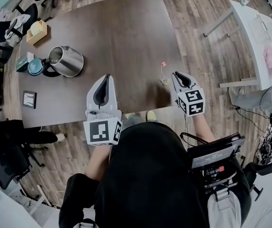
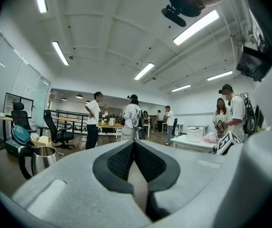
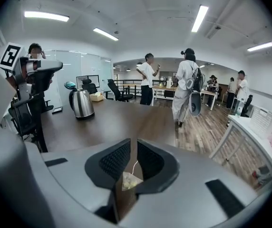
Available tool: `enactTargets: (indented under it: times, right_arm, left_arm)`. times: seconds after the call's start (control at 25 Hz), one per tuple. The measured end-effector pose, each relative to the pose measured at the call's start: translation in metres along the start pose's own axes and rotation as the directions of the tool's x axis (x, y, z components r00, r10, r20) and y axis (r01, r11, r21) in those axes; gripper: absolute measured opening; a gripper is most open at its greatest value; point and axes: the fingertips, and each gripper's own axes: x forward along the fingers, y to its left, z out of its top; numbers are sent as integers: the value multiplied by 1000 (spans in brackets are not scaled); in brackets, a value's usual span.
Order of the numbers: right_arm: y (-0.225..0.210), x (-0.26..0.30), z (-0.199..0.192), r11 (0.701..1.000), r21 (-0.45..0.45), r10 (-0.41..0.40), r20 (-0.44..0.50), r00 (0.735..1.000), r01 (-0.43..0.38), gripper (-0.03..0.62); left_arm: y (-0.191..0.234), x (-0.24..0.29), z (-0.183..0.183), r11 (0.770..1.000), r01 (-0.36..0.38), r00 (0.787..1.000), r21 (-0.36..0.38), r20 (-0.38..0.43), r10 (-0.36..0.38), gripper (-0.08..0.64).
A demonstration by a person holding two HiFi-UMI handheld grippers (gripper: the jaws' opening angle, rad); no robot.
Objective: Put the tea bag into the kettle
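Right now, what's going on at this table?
A person holds a gripper in each hand at a brown table. The right gripper is down at the tea bag, near the table's front edge. Its jaws stand slightly apart with the bag showing in the gap, not clearly clamped. The left gripper is shut and empty. The kettle stands far off to the left, so the bag is not in it yet.

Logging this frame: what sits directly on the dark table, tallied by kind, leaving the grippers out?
Kettle: 1
Tea bag: 1
Box: 2 (teal box, tan box)
Teal round item: 1
Black-framed square: 1
Total: 6
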Motion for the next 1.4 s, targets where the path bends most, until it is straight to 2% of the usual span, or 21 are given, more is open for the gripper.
enactTargets:
  times: [0.12,0.72,1.4]
  right_arm:
    - [-2,5,-11,1000,-7,-1,-33,999,1,63]
    - [-3,31,-72,999,-49,-29,-179,983,20,83]
    - [5,52,-116,1000,-25,-8,-282,959,1,89]
  left_arm:
    - [1,1,2,1000,3,1000,2,3,-3,3]
    - [11,3,0,1000,-11,1000,3,-5,11,3]
    - [14,7,-2,1000,-16,1000,17,-27,16,3]
